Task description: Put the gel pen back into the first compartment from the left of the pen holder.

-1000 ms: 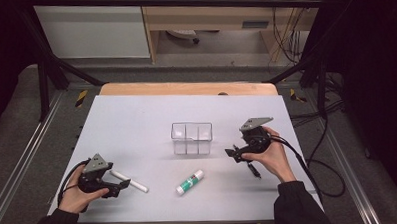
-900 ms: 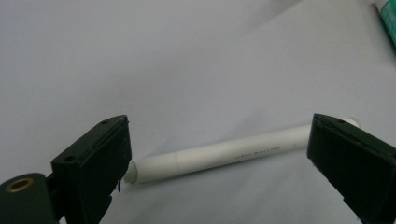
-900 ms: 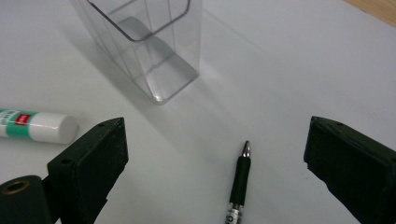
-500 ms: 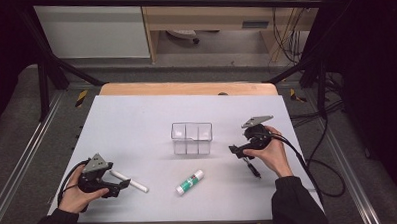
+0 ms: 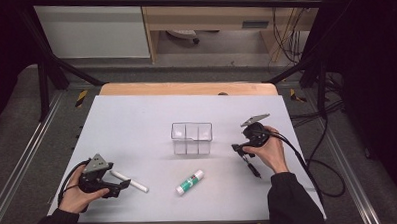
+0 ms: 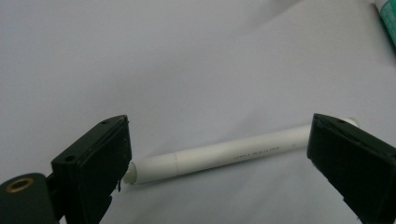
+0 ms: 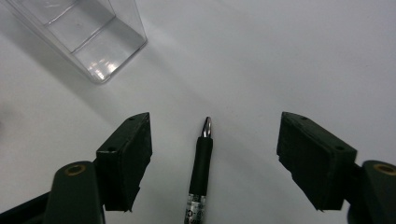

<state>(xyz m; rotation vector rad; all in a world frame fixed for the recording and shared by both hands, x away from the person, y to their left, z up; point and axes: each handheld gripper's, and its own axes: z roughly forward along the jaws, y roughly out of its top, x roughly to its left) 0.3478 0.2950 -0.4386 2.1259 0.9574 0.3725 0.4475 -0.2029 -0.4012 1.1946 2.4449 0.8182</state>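
Grippers are both held low w/ jaws spread, nothing grasped. Left gripper (image 5: 120,188), at 7 o'clock on the table (image 5: 136,119), is set lengthwise along the white tube (image 6: 219,155), its ends near each jaw, so a re-angle is prob. needed before closing. Right gripper (image 5: 236,148), at 3 o'clock, is lined up over the black pen (image 7: 200,163), tip pointing out between the jaws. Clear box (image 5: 191,138) sits at centre, glue stick (image 5: 190,183) at 6 o'clock. Vs. earlier pic: right gripper was lowered slightly toward the pen; left unchanged.
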